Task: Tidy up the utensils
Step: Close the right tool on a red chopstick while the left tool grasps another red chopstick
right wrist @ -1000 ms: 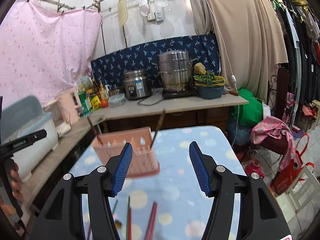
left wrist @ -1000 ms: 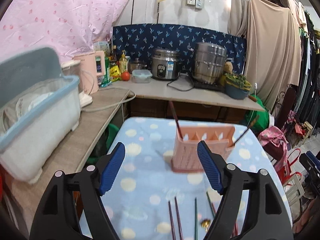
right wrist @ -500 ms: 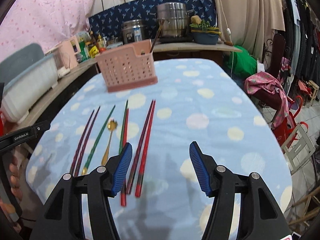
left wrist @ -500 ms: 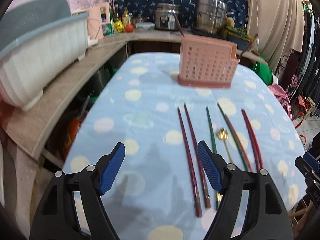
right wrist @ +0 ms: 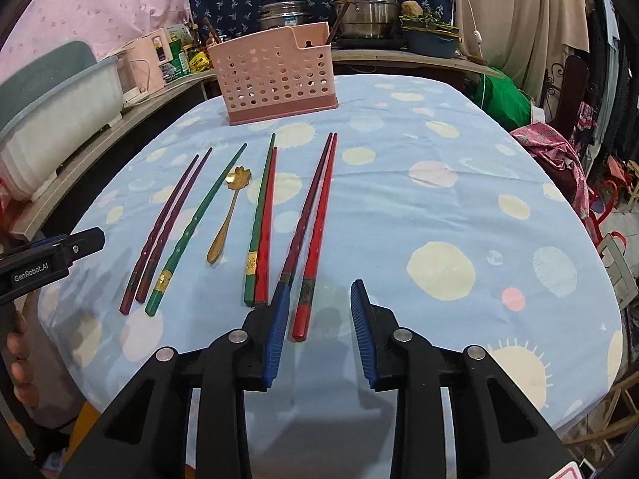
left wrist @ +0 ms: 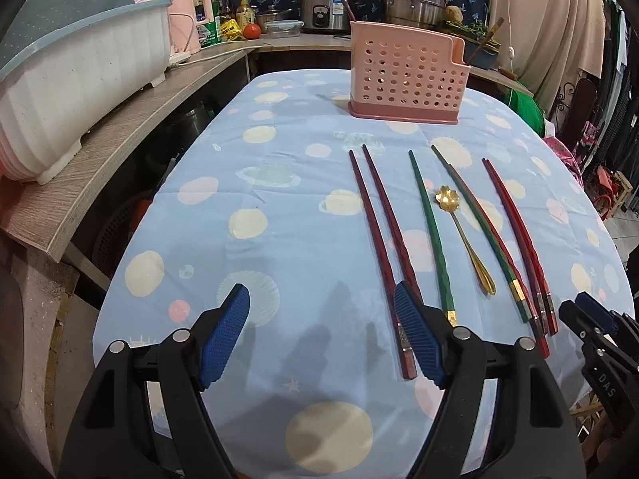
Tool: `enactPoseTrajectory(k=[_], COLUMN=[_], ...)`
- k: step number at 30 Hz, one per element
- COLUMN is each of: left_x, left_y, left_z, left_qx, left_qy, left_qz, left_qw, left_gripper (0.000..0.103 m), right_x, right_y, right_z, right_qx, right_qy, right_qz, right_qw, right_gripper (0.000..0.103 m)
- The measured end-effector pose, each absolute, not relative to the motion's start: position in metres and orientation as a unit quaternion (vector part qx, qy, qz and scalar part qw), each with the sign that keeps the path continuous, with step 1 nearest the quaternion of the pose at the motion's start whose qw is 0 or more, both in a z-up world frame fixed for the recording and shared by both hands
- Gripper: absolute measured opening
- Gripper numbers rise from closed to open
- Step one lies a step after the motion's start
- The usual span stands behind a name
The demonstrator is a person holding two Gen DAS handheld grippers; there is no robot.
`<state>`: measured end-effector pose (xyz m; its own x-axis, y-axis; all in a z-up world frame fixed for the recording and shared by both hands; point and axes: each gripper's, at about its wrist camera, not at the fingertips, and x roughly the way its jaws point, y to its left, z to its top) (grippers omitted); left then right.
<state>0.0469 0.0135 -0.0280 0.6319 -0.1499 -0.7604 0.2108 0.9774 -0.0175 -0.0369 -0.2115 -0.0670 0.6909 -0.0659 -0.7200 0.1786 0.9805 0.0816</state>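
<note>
both grippers have dropped to the blue spotted table's [right wrist: 459,167] near edge; left gripper [left wrist: 319,335] wide and empty, right gripper [right wrist: 319,331] closing around the red lacquered chopstick [right wrist: 315,239], which may roll off its paired neighbour.

Both grippers have lowered toward the chopsticks [right wrist: 315,235] before the basket [right wrist: 275,80]; right gripper [right wrist: 319,331] jaws are closing.

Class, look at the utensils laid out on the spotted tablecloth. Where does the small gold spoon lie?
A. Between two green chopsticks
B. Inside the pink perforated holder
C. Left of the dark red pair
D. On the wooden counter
A: the gold spoon lies flat on the cloth with one green chopstick on its left and another green chopstick on its right.
</note>
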Motion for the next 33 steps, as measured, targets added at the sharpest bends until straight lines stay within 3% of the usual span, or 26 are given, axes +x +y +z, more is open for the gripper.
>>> enactPoseTrajectory(k=[15,26,33], left_x=[0.037,0.035,0.038], left_y=[-0.006,-0.012,-0.01], left_z=[-0.041,-0.059,-0.066], left_qx=[0.061,0.071,0.063], left_qy=[0.423,0.441,0.453], left_qz=[-0.122,-0.12,-0.12], left_qw=[0.896,0.887,0.881], left_gripper=[0.071,0.07,0.062], right_x=[-0.034,-0.034,-0.035], right_y=[-0.217,-0.218,-0.218], right_z=[-0.079,-0.08,-0.08], right_qx=[0.084,0.087,0.087], right_qy=[0.399,0.397,0.396], right_qz=[-0.069,-0.069,-0.068], right_qw=[0.91,0.911,0.912], right_gripper=[0.006,0.006,0.006])
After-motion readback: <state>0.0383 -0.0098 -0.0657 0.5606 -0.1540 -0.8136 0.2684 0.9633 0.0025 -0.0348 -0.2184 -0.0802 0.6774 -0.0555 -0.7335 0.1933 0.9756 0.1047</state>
